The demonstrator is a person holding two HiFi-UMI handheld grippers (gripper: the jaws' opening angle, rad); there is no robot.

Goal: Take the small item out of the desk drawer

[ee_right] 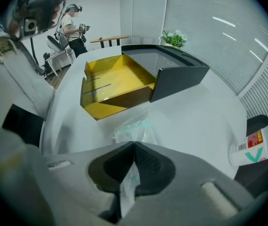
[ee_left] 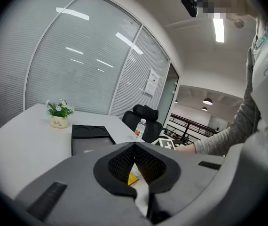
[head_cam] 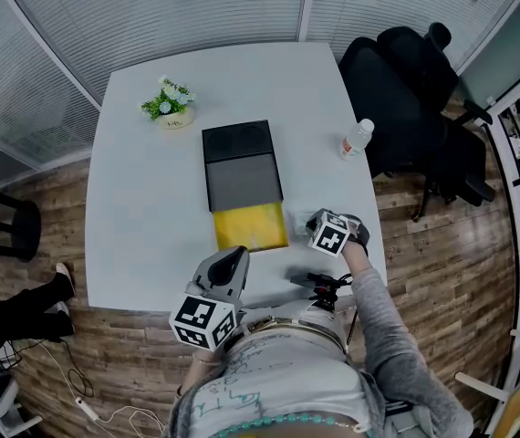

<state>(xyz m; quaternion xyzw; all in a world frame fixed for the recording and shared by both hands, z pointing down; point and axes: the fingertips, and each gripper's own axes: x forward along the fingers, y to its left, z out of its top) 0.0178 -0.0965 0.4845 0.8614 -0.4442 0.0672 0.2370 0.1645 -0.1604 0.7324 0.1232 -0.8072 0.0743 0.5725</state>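
Far on the left, a little plant (head_cam: pixel 169 103) sits out of the way. The left gripper (ee_left: pixel 134 146) waits by the near edge of the table (head_cam: pixel 141 226). Its jaws are pressed together on nothing, likely because one gripper is enough here. In the middle, the yellow drawer (head_cam: pixel 251 226) sticks out of the black box (head_cam: pixel 240 164) and looks empty. Just right of it, the right gripper (ee_right: pixel 133 146) points down and pinches the small packet (ee_right: pixel 133 126). The packet is out of the drawer and seems to touch the table.
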